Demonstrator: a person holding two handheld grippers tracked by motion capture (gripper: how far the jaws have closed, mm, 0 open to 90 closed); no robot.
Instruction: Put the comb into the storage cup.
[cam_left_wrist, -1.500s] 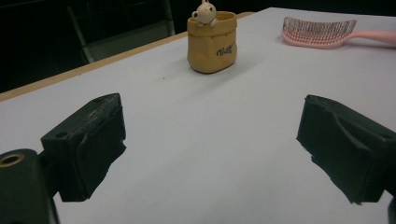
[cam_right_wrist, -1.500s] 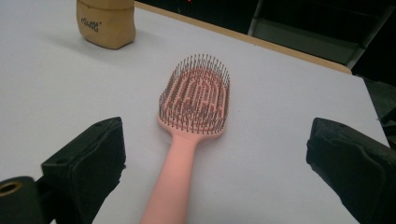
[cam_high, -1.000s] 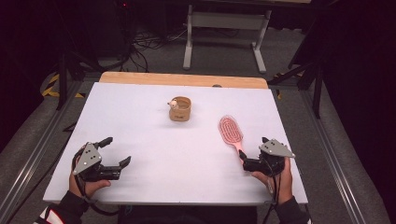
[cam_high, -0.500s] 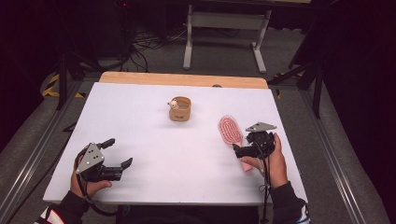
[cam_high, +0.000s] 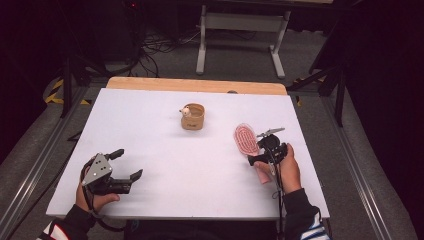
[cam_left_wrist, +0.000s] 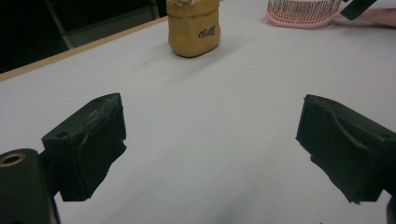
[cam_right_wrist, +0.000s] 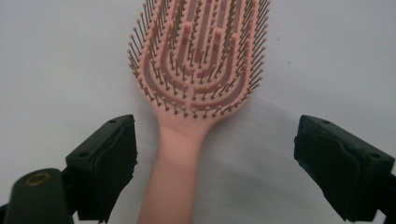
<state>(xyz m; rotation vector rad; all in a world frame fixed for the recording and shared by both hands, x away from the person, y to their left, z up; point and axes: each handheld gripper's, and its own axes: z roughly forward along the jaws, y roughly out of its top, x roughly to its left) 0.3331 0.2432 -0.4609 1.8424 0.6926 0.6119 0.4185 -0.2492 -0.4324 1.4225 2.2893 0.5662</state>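
Hairbrush: pink plastic, oval, bristled | right gripper: jaws spread, narrowing, astride handle | left gripper: jaws spread

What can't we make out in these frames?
- Hairbrush handle, high view: the middle is covered by the right gripper and hand.
- Hairbrush handle end, right gripper view: cut off by the bottom edge.
- Tan pouch top, left gripper view: cut off by the top edge.
- Pouch lettering: too small to read.

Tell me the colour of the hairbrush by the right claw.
Pink, bristles included; the hairbrush shows best in the right gripper view.
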